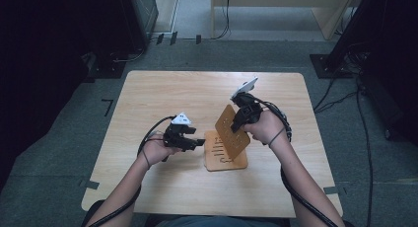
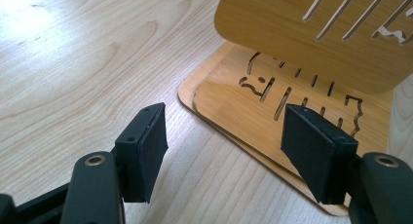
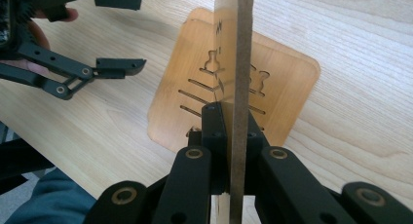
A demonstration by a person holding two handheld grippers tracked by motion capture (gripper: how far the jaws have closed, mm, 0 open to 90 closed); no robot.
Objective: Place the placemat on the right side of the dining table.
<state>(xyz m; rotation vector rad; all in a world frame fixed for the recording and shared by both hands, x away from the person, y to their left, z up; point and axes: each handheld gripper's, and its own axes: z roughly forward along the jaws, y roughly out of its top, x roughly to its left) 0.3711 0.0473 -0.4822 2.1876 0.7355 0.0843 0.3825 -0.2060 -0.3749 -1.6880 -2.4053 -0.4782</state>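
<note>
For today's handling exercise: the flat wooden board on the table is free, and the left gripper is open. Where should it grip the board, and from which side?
The flat board lies flush on the table, so only its rim offers a hold. The open left gripper should probably come low from the board's near rounded corner, one jaw under the edge.

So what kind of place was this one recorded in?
Probably a lab or recording studio, not a home: a bare wooden table on grey carpet, cables running across the floor, and dark equipment stands around it.
</note>
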